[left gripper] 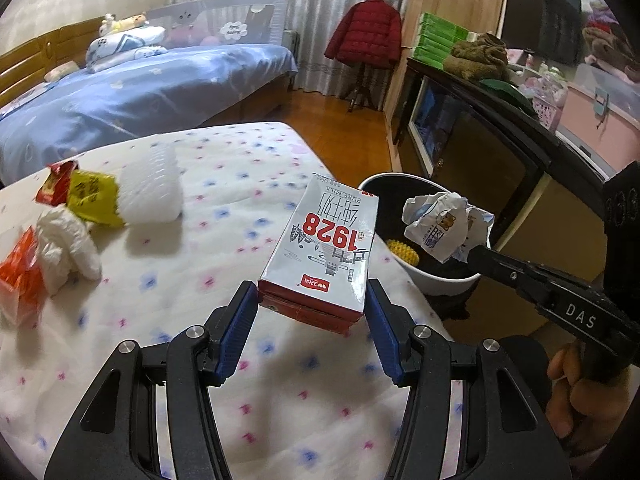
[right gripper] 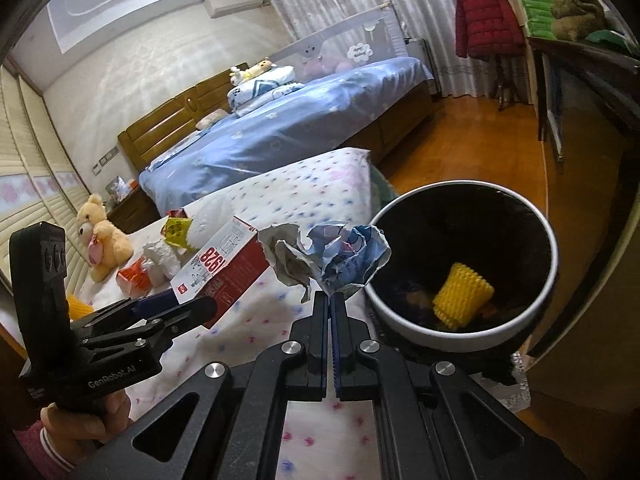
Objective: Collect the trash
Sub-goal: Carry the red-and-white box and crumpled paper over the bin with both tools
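Observation:
My left gripper (left gripper: 312, 300) is shut on a grey and red "1928" milk carton (left gripper: 326, 248) and holds it above the flowered mattress (left gripper: 224, 216), left of the bin. My right gripper (right gripper: 331, 300) is shut on a crumpled white and blue paper wrapper (right gripper: 340, 258), held at the near left rim of the round white bin (right gripper: 460, 336). The bin has a dark inside with a yellow foam net (right gripper: 462, 294) in it. In the left wrist view the wrapper (left gripper: 444, 222) hangs over the bin (left gripper: 440, 280). The carton (right gripper: 216, 270) also shows in the right wrist view.
More trash lies on the mattress at the left: a yellow snack bag (left gripper: 94, 198), a red packet (left gripper: 54, 182), a white foam sleeve (left gripper: 150, 188), a white crumpled bag (left gripper: 66, 244), an orange packet (left gripper: 20, 276). A dark cabinet (left gripper: 480, 136) stands behind the bin. A teddy bear (right gripper: 102, 246) sits far left.

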The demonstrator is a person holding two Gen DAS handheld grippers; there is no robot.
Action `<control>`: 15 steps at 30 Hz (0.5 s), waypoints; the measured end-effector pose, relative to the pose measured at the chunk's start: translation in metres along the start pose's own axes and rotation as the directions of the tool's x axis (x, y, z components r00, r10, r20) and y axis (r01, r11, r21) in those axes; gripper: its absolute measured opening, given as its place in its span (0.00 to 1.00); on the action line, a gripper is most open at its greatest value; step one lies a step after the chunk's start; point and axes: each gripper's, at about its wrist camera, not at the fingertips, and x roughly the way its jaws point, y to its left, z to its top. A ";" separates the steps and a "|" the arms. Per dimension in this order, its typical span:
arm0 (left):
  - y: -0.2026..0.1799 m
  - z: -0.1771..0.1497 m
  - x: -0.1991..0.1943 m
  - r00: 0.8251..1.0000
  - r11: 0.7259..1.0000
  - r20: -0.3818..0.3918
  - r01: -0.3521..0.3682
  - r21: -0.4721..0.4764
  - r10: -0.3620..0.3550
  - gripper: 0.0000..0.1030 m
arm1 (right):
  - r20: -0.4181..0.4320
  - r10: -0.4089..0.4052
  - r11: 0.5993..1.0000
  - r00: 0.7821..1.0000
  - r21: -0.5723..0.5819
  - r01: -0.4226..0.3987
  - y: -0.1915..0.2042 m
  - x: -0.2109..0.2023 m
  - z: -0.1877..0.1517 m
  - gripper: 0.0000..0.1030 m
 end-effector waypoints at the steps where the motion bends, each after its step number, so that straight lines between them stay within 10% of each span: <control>1: -0.004 0.001 0.002 1.000 1.000 -0.001 0.001 0.006 -0.001 0.53 | 0.003 -0.004 1.000 1.000 0.003 0.004 -0.002 -0.001 0.000 0.01; 15: -0.037 0.014 0.021 1.000 0.998 -0.011 0.014 0.067 -0.014 0.53 | 0.029 -0.056 0.997 0.998 0.053 0.054 -0.038 -0.013 0.005 0.01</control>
